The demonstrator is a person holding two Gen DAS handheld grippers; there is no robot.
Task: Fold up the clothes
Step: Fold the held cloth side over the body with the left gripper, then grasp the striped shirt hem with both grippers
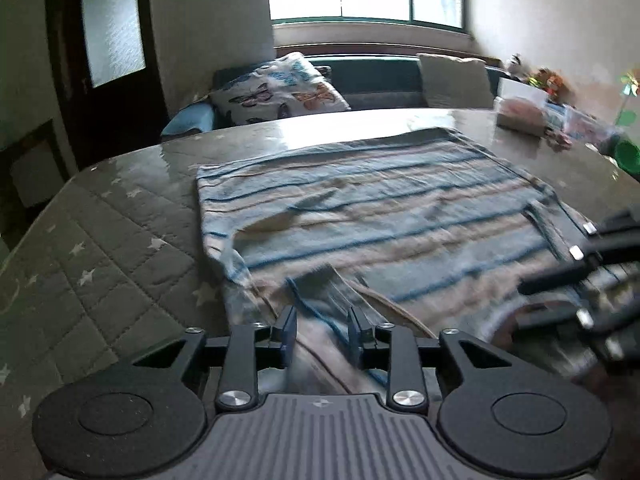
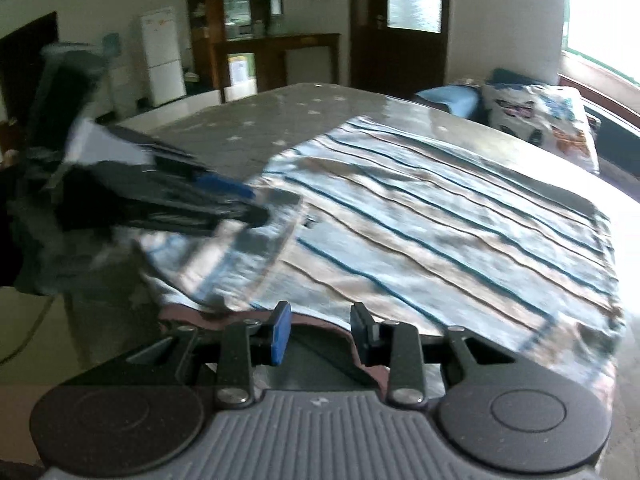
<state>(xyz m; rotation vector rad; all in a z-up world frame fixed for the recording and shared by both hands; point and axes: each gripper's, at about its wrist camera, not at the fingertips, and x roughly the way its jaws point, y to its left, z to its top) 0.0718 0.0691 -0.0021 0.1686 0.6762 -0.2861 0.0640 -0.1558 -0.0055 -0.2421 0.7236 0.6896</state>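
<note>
A light-blue and beige garment (image 1: 380,208) with dark-blue stripes lies spread on the grey star-quilted table (image 1: 120,248). My left gripper (image 1: 322,328) is at the garment's near edge. Its jaws stand apart, a blurred fold of the fabric runs between them, and the pads do not press on it. In the right wrist view the left gripper (image 2: 256,204) appears blurred over the garment's (image 2: 420,220) near left corner. My right gripper (image 2: 322,332) is open at the near hem, with nothing pinched. It also shows blurred as the right gripper (image 1: 580,256) at the garment's right side.
A sofa with a butterfly cushion (image 1: 280,92) stands beyond the table's far edge. Boxes and clutter (image 1: 520,116) and a green bowl (image 1: 628,156) crowd the table's far right. A white fridge (image 2: 162,56), shelves and a dark door (image 2: 400,20) line the room's wall.
</note>
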